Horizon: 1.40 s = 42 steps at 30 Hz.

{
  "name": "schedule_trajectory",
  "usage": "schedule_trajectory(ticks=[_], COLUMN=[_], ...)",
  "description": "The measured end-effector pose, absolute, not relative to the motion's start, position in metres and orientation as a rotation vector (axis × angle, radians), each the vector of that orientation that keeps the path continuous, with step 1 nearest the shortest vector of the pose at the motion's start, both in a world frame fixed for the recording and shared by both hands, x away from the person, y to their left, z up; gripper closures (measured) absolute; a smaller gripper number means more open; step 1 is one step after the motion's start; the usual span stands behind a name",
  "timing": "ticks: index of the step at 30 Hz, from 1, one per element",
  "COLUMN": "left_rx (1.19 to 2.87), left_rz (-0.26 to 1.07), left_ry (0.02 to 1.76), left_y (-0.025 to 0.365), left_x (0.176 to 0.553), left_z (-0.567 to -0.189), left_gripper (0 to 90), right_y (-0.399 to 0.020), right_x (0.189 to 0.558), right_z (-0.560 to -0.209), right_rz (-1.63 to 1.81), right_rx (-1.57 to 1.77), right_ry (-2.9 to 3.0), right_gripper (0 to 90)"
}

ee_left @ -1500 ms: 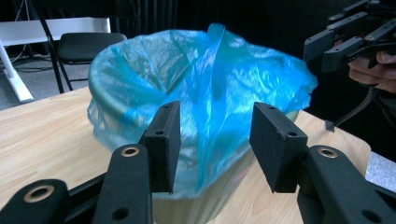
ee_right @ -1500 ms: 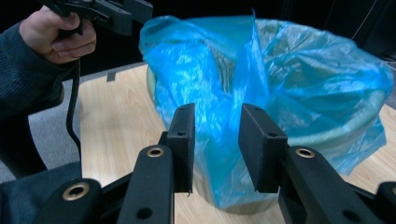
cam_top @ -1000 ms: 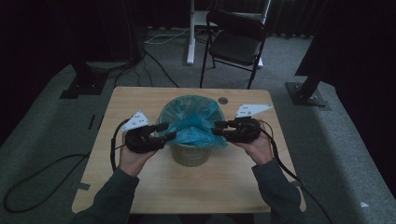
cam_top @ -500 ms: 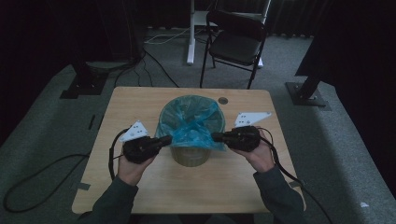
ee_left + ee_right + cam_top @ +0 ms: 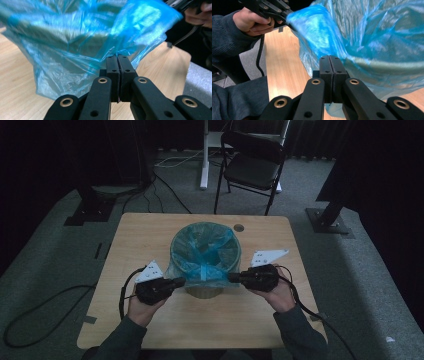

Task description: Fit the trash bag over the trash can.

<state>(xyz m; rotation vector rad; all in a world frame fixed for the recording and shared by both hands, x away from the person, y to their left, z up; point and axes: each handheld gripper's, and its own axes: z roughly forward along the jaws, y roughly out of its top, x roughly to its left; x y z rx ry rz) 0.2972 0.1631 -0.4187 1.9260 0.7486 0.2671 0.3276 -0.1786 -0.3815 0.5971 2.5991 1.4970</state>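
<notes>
1. Two grippers hold the blue bag (image 5: pixel 204 251) that lines the small bin (image 5: pixel 204 291) in the middle of the surface (image 5: pixel 150 232). The left gripper (image 5: pixel 176 282) is at 8 o'clock from the bin and the right gripper (image 5: pixel 235 277) is at 4 o'clock.
2. Both pairs of jaws have just been closing. Now they are pressed together, and each pair pinches a fold of the bag's edge, as both gripper views show.
3. I think the step is pulling the bag's edge down over the bin's rim.
4. Pull both sides down evenly, so the bag does not slide to one side.
5. Go slowly. The plastic looks thin and could tear at the pinch.
6. Keep the pinch tight, because a loose hold may let the plastic slip out.
7. Pull gently. The bin looks light and could tip or slide toward 6 o'clock.
8. Stop when the edge sits snug under the rim.
</notes>
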Motion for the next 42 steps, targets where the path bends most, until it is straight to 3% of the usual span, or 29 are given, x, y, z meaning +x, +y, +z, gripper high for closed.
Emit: schedule_trajectory(ticks=[20,23,31,42], left_rx=[2.03,2.011,1.929,1.848], left_rz=[0.179,0.183,0.232,0.28], left_ry=[0.86,0.888,0.837,0.811], left_y=[0.156,0.16,0.178,0.201], left_x=[0.317,0.319,0.307,0.297], left_z=[-0.46,-0.46,-0.441,-0.424], left_gripper=[83.2,79.1,62.0,56.8], right_y=[-0.178,-0.181,-0.204,-0.203], right_x=[0.334,0.334,0.329,0.334], right_z=[-0.421,-0.423,-0.402,-0.394], right_rz=[1.325,1.313,1.444,1.472], right_rx=[0.662,0.676,0.676,0.712], right_ry=[2.702,2.694,2.587,2.52], right_gripper=[89.6,89.2,71.5,66.2])
